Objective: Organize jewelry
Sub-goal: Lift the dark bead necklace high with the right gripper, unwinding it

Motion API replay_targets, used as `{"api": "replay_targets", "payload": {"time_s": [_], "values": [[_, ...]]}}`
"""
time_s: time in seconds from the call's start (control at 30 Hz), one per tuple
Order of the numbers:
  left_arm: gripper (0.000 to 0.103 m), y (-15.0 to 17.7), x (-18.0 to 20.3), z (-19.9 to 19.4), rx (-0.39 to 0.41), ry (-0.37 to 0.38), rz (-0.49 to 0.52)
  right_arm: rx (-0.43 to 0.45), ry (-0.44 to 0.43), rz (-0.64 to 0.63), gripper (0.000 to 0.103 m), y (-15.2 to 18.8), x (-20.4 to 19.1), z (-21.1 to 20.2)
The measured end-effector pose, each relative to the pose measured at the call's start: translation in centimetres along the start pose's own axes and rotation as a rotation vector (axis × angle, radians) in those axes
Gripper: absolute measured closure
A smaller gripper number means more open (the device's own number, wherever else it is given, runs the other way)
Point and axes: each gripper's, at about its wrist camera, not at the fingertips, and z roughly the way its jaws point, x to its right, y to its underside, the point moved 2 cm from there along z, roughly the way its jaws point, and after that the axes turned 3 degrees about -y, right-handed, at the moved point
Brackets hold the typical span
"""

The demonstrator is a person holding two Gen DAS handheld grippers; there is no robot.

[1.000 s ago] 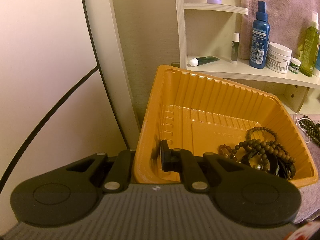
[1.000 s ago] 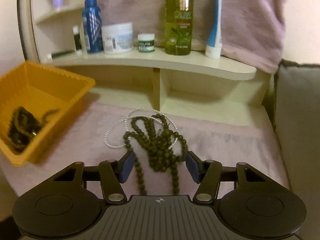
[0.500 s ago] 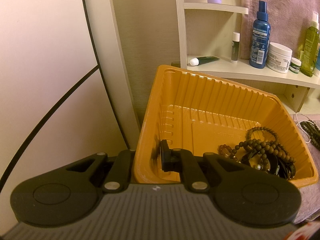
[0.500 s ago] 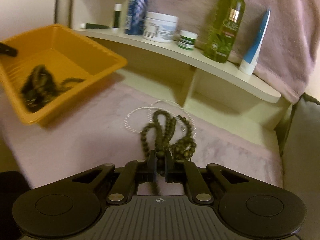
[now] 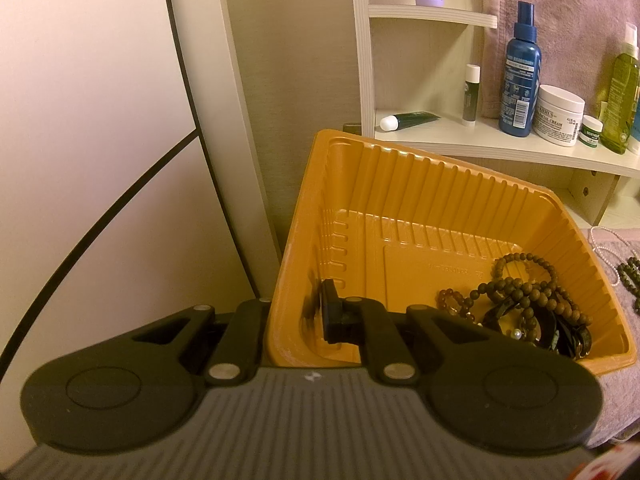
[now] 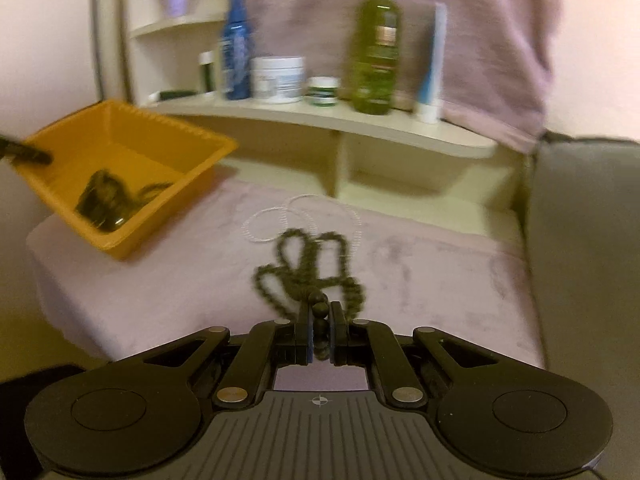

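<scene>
An orange plastic tray stands tilted, its near left wall pinched by my left gripper, which is shut on it. Several dark bead bracelets lie heaped in its lower right corner. In the right wrist view the same tray is at the left, with the left gripper's tip at its far rim. My right gripper is shut on a dark beaded necklace, whose loops trail ahead over the pink cloth. A thin white bead necklace lies just beyond it.
A cream shelf unit stands behind the cloth with a blue spray bottle, a white cream jar, a small green-lidded pot, a green bottle and a tube. A grey cushion borders the right.
My right gripper went from open around the dark necklace to shut on it, then drew back with it, stretching its loops out. The left gripper and tray stayed put.
</scene>
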Motion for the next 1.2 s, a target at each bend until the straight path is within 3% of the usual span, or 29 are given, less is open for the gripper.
{"api": "replay_targets", "payload": {"time_s": [0.07, 0.17, 0.2, 0.3, 0.33, 0.63, 0.77, 0.87, 0.93, 0.97, 1.07, 1.13, 1.2], "values": [[0.094, 0.0, 0.0, 0.0, 0.0, 0.0, 0.0, 0.004, 0.03, 0.037, 0.096, -0.2, 0.8, 0.5], [0.094, 0.0, 0.0, 0.0, -0.001, -0.001, 0.0, -0.009, -0.006, 0.115, 0.095, -0.5, 1.3, 1.9], [0.094, 0.0, 0.0, 0.0, -0.001, -0.001, 0.0, -0.018, -0.023, 0.124, 0.088, -0.6, 1.2, 2.4], [0.094, 0.0, 0.0, -0.1, -0.004, -0.001, 0.001, -0.01, -0.024, 0.097, 0.035, -0.6, 0.9, 3.5], [0.094, 0.0, 0.0, -0.1, -0.004, -0.001, 0.001, 0.003, -0.023, 0.085, 0.031, -0.5, 0.8, 3.7], [0.094, -0.1, 0.0, -0.1, -0.006, -0.003, 0.005, -0.028, -0.099, 0.026, 0.023, -0.8, 0.3, 6.1], [0.094, -0.1, 0.1, -0.1, -0.005, -0.003, 0.006, -0.066, -0.099, -0.088, 0.022, -0.9, -1.1, 7.1], [0.094, -0.1, 0.1, -0.1, -0.005, -0.003, 0.006, -0.063, -0.107, -0.055, 0.025, -1.0, -0.9, 7.5], [0.094, -0.1, 0.1, -0.1, -0.006, -0.003, 0.006, -0.053, -0.106, -0.05, 0.047, -1.1, -0.6, 7.4], [0.094, -0.1, 0.0, -0.1, -0.006, -0.003, 0.005, -0.054, -0.108, -0.047, 0.051, -1.1, -0.6, 7.3], [0.094, -0.1, 0.0, -0.1, -0.006, -0.003, 0.006, -0.063, -0.114, -0.065, 0.078, -1.1, -0.7, 7.0], [0.094, -0.1, 0.1, -0.1, -0.005, -0.003, 0.006, -0.071, -0.121, -0.078, 0.088, -1.1, -0.9, 6.8], [0.094, -0.1, 0.0, -0.1, -0.005, -0.003, 0.006, -0.071, -0.109, -0.102, 0.089, -1.0, -1.4, 6.6]]}}
